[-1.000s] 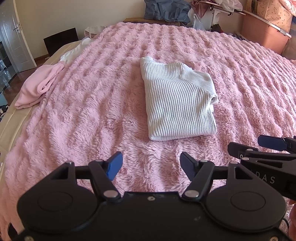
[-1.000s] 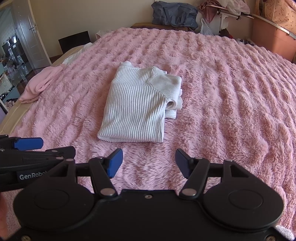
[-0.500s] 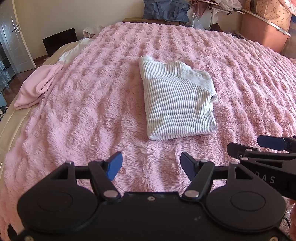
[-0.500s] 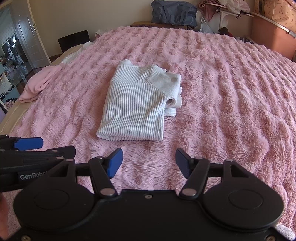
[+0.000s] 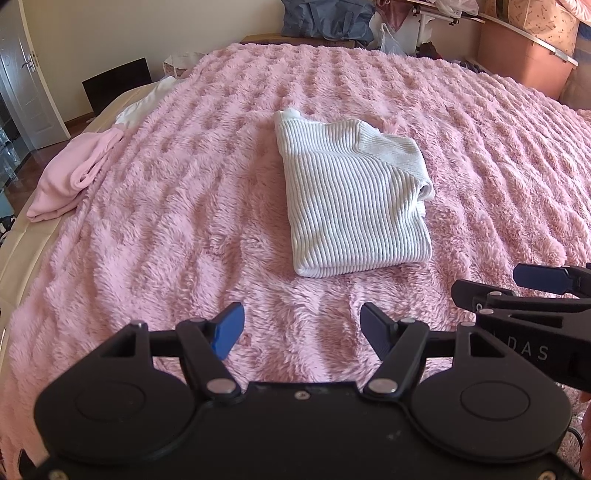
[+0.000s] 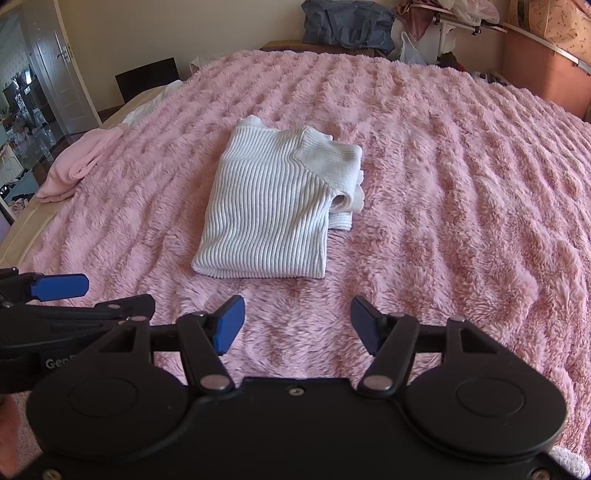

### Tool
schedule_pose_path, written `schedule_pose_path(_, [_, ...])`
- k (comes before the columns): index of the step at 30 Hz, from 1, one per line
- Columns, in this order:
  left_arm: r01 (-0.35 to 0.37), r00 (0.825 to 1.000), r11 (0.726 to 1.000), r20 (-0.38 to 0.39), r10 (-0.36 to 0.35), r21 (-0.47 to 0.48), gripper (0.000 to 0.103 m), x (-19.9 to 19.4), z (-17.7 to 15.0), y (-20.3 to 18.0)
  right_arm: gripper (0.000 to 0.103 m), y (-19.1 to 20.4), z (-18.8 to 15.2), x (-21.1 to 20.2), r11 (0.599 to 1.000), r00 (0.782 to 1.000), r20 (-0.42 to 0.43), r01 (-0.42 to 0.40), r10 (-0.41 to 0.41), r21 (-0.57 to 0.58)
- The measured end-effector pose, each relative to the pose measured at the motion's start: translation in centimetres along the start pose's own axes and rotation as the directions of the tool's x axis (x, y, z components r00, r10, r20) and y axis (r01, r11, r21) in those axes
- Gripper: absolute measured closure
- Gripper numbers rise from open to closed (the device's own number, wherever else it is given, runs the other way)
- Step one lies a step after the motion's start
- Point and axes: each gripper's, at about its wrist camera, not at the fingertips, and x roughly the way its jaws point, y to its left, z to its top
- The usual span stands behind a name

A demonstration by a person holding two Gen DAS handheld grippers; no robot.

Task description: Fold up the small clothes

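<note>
A white ribbed sweater lies folded into a neat rectangle near the middle of a fluffy pink blanket that covers the bed. Its ribs run lengthwise. At the far right corner a folded sleeve lies across the top, its cuff opening at the right edge, and a strip of knit shows from under the fold there. In the right wrist view the sweater sits just left of centre, its near edge straight and flat on the pile.

Both grippers hang above the blanket on the near side of the sweater, apart from it. The left gripper has its jaws spread, with only blanket between the blue pads. The right gripper is likewise parted and grasps nothing. Each shows at the edge of the other's view, side by side: the right one enters the left view from the right, the left one enters the right view from the left, with one blue pad in sight.

At the left edge of the bed a pink garment lies crumpled, partly off the blanket, and a white cloth lies beyond it. Past the far end of the bed sit a dark blue bag against the wall and a pink storage box at the right. A white door stands at the far left.
</note>
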Motion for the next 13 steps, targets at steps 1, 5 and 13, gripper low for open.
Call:
schedule_pose_path(1, [0.001,1.0,1.0,0.003,-0.001,-0.004,0.03,-0.03,-0.02,0.05,0.038,-0.02,0.02,-0.01,1.0,1.0,0.0,-0.001,0.001,-0.001])
schedule_pose_path(5, [-0.001,1.0,1.0,0.022,0.001,0.002,0.03,-0.25,-0.15,0.03,0.038,0.04,-0.12,0.05,1.0,1.0,-0.002,0.0,0.0,0.0])
schedule_pose_path(13, [-0.001,0.999,1.0,0.034,0.001,0.002,0.03,-0.32,0.03,0.2,0.038,-0.03,0.0,0.18,1.0,1.0,-0.003,-0.001,0.001,0.0])
